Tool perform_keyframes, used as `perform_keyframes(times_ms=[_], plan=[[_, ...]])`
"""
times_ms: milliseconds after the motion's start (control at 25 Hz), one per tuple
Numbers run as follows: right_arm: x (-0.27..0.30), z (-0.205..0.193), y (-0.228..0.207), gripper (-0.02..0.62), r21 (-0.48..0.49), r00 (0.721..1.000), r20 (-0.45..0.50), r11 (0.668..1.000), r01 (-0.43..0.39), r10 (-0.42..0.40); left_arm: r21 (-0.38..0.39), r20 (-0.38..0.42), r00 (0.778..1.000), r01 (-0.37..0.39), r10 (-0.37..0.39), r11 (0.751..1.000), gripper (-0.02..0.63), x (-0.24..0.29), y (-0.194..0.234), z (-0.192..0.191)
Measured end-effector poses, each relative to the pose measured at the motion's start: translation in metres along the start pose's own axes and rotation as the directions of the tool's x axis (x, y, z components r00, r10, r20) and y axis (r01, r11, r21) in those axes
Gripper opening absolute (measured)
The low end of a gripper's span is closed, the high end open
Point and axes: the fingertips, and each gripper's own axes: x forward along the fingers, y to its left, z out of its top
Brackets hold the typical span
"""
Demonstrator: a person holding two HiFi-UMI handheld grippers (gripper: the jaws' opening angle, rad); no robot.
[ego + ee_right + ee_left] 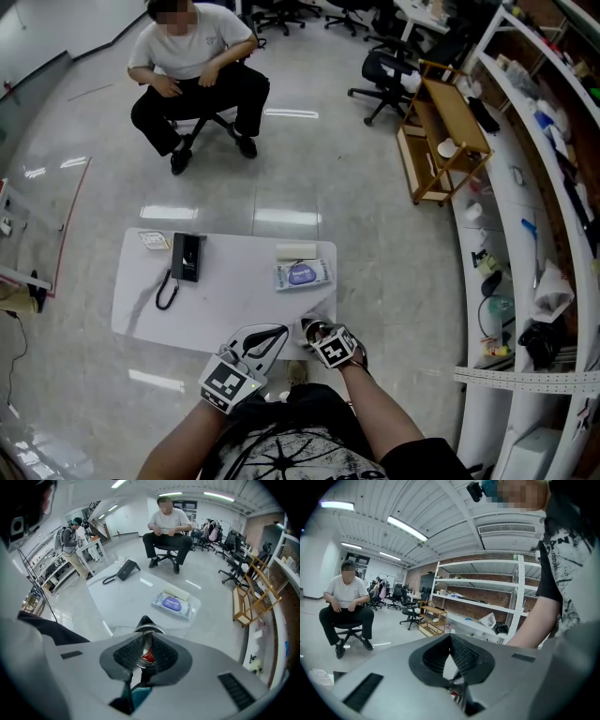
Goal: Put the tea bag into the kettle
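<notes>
**Tea bag sits in the kettle mouth, right fingers a crack apart**

So my right gripper (146,643) is pointing steeply down over the kettle (149,630), which stands at the near edge of the worktop (234,305). Its fingers (127,654) are a narrow crack apart and the pads aren't pressing on anything. Through that crack I can see a red and white bit, the tea bag (147,656). It lies below my fingertips and inside the kettle's round metal rim. How deep it sits I can't tell.

My left gripper (450,637) has its fingertips touching with nothing between them. It's held close to level, just beside the right one.

The right gripper view is the only one that looks into the kettle. The head view shows both grippers side by side at the near edge. There's just a sliver of shiny kettle under the right one, and no tea bag to be seen there. The left gripper view looks out over the room instead. It shows a person (347,602) on a chair, shelves (478,592) along a brick wall, and my own arm (534,625) on the right.

The rest of the worktop shows best from the head view:
- A black phone (185,258) with a curly cord and a small card (153,239) beside it, well apart from the kettle.
- A pack of wipes (304,275) with a white box (295,251) just behind it, between the kettle and the far edge.
</notes>
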Motion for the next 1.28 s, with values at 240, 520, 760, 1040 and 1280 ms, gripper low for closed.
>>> perform_keyframes(times_ms=[240, 520, 760, 1040, 1280], plan=[[-0.046, 0.038, 0.016, 0.011, 0.001, 0.983, 0.18, 1.0, -0.027, 0.027, -0.007, 0.031, 0.999, -0.011, 0.011, 1.0, 0.008, -0.015, 0.001, 0.008], [-0.153, 0.121, 0.044, 0.009, -0.126, 0.85, 0.523, 0.992, 0.0, 0.066, 0.0, 0.083, 0.995, -0.052, 0.052, 0.999, 0.008, -0.038, 0.013, 0.02], [-0.239, 0.175, 0.078, 0.009, -0.17, 0.692, 0.712, 0.985, 0.008, 0.117, 0.021, 0.142, 0.986, -0.088, 0.084, 0.996, 0.008, -0.068, 0.023, 0.04], [-0.329, 0.216, 0.107, 0.009, -0.281, 0.484, 0.852, 0.954, 0.103, 0.199, 0.074, 0.232, 0.968, -0.12, 0.1, 0.99, 0.008, -0.095, 0.026, 0.079], [-0.371, 0.22, 0.125, 0.009, -0.339, 0.348, 0.896, 0.931, 0.136, 0.275, 0.067, 0.3, 0.946, -0.152, 0.125, 0.986, 0.008, -0.116, 0.022, 0.101]])
